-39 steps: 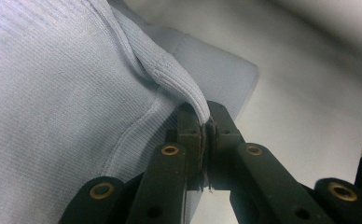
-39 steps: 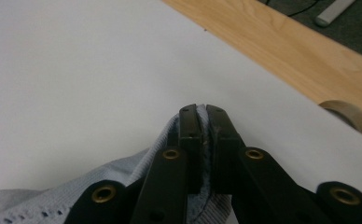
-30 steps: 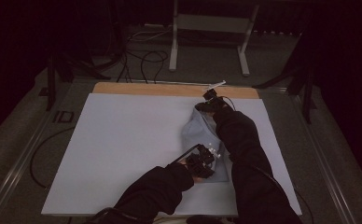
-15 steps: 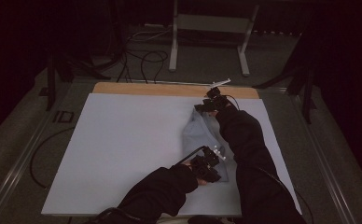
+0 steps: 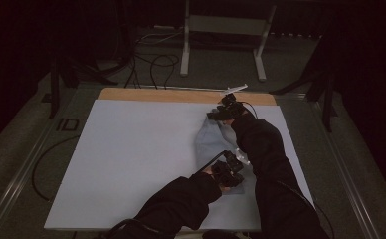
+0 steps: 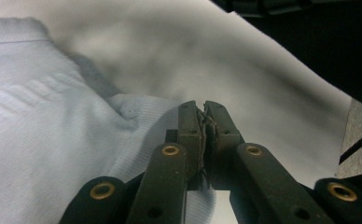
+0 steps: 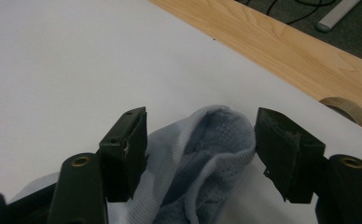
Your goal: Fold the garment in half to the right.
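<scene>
Between the left gripper (image 6: 202, 116) jaws, shut tight, a thin edge of the cloth (image 6: 53, 140) looks pinched at the near end; right gripper (image 7: 200, 140) jaws have just been opening, standing apart w/ a rounded fold of cloth (image 7: 207, 154) loose between them, pads not touching. Judging by that, step = spreading or folding; next calls for a fresh right-hand grip. Cloth: pale blue ribbed knit, soft, mesh-like inside, lying toward the worktop's (image 5: 131, 149) right edge, far end near its wooden far strip (image 5: 156, 94).

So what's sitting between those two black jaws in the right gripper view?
The folded end of the pale blue garment. The right gripper stands open around it, pads apart from the cloth.
</scene>
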`<state>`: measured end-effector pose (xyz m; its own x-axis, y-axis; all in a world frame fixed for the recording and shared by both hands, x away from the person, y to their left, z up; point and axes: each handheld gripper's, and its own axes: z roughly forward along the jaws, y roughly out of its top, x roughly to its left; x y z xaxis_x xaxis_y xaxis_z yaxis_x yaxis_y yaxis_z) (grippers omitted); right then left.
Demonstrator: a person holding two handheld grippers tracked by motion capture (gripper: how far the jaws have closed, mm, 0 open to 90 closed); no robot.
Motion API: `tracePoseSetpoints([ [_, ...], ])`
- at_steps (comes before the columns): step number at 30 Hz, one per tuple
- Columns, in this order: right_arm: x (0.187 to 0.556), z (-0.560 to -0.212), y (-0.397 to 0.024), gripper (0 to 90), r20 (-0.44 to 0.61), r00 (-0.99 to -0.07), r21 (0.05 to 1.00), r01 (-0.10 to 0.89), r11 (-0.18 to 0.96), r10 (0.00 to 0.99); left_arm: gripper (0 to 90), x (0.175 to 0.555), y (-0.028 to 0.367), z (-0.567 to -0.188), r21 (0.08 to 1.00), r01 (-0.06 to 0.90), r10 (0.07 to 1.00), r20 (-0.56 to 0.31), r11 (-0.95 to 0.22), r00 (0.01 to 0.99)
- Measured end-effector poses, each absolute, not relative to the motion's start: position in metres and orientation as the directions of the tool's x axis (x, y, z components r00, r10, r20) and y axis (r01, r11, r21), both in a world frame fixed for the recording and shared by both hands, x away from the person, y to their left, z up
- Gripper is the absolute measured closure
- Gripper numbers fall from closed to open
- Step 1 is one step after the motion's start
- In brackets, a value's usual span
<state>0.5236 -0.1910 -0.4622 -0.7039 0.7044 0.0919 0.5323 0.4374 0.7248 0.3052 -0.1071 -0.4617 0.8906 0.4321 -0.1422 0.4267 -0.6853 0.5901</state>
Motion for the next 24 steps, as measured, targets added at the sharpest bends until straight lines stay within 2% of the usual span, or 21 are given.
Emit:
tracePoseSetpoints([
  [8, 0.521, -0.463, -0.196, 30.3, 0.107, -0.705, 0.730, 0.535, 0.426, 0.701, 84.2, 0.306, -0.120, -0.491, 0.517, 0.430, 0.415, -0.152, -0.740, 0.897],
  [12, 0.521, -0.462, -0.198, 26.6, 0.112, -0.709, 0.736, 0.530, 0.422, 0.696, 74.0, 0.306, -0.120, -0.495, 0.526, 0.431, 0.401, -0.176, -0.733, 0.899],
  [14, 0.520, -0.462, -0.198, 21.0, 0.126, -0.719, 0.739, 0.528, 0.419, 0.683, 70.6, 0.306, -0.120, -0.494, 0.526, 0.425, 0.393, -0.178, -0.737, 0.902],
  [21, 0.520, -0.455, -0.196, 13.8, 0.101, -0.728, 0.753, 0.502, 0.427, 0.678, 65.7, 0.304, -0.118, -0.490, 0.538, 0.418, 0.377, -0.191, -0.732, 0.906],
  [24, 0.520, -0.450, -0.195, 13.3, 0.083, -0.733, 0.763, 0.482, 0.430, 0.676, 61.9, 0.302, -0.115, -0.484, 0.560, 0.410, 0.367, -0.195, -0.719, 0.910],
])
